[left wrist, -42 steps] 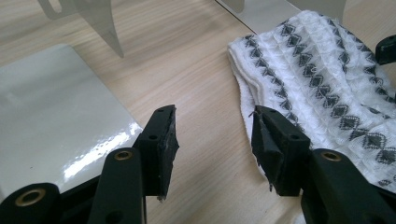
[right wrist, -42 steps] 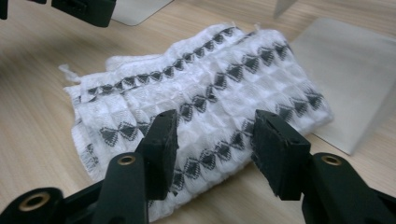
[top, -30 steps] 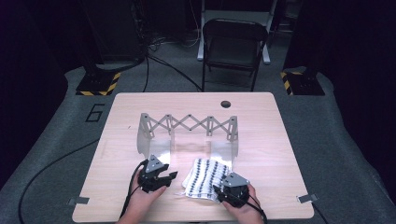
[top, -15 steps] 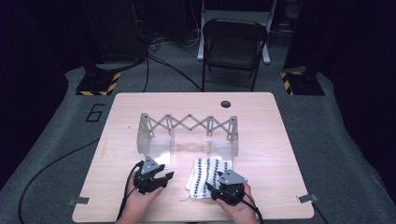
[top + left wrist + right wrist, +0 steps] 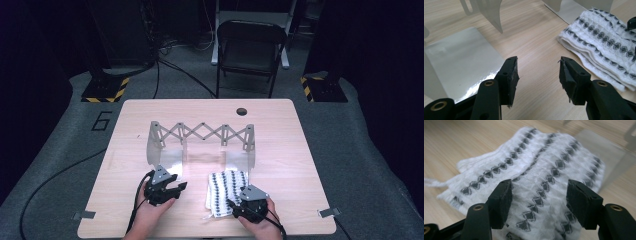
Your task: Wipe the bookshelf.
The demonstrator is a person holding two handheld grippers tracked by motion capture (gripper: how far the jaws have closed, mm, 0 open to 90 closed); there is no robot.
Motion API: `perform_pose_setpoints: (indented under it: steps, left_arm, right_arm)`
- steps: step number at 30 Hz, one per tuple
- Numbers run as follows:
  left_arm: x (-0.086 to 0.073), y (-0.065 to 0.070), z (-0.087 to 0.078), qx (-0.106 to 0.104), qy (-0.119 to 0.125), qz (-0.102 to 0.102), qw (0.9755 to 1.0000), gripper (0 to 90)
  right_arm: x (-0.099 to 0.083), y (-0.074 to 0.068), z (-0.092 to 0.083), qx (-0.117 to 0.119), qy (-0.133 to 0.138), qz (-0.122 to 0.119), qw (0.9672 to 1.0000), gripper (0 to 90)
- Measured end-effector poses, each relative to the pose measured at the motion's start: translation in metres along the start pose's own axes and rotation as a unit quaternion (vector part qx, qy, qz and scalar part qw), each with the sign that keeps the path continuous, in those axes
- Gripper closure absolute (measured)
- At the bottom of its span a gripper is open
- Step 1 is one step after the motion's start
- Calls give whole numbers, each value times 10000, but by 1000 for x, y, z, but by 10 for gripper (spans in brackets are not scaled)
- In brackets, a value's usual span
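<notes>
A folded white cloth with rows of black diamonds (image 5: 226,192) (image 5: 604,47) (image 5: 544,177) lies on the wooden table (image 5: 300,150) near its front edge. Over the cloth's near right corner stands my right gripper (image 5: 234,206) (image 5: 539,197). Its jaws have just been opening and are open, with the cloth under the gap and neither pad pressing it. To the left of the cloth my left gripper (image 5: 179,187) (image 5: 537,72) points toward it, open over bare wood with nothing between the jaws.
A grey metal scissor rack (image 5: 200,135) stands across the table's middle, its shiny left plate (image 5: 461,65) close to my left gripper. A round hole (image 5: 242,111) marks the far edge. A folding chair (image 5: 250,45) stands beyond the table.
The right hand has shifted slightly at the cloth's near edge. The left gripper has stayed where it was.
</notes>
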State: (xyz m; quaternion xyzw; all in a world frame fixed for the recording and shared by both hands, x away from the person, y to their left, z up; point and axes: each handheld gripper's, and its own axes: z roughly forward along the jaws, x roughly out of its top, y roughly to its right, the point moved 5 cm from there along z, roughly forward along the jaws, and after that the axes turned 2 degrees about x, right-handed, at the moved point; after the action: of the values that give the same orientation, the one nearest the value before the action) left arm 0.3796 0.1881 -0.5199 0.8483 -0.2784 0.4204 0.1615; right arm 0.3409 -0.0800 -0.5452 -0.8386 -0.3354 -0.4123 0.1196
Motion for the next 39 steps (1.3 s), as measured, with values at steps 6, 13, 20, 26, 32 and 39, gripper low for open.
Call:
perform_pose_setpoints:
  steps: [6, 13, 20, 26, 32, 39]
  left_arm:
    - [2, 2, 2, -66, 5, 0, 10000, 489]
    - [-2, 0, -3, 37, 3, 4, 10000, 489]
    - [-5, -3, -6, 139, 13, -70, 9999, 489]
    - [-5, -1, -5, 114, -4, -31, 9999, 488]
    - [-2, 0, -3, 64, 31, -51, 10000, 488]
    - [3, 2, -1, -17, 69, 43, 10000, 488]
  right_arm:
    - [-5, 19, -12, -426, 148, 463, 9979, 394]
    - [5, 6, 1, -116, 239, 485, 9985, 338]
    - [6, -1, 19, -228, -118, 211, 9994, 232]
    - [1, 4, 22, -196, -290, 411, 9985, 222]
    - [-3, 9, 13, -76, -280, 406, 9988, 501]
    - [-8, 17, -3, 182, -466, 672, 9965, 732]
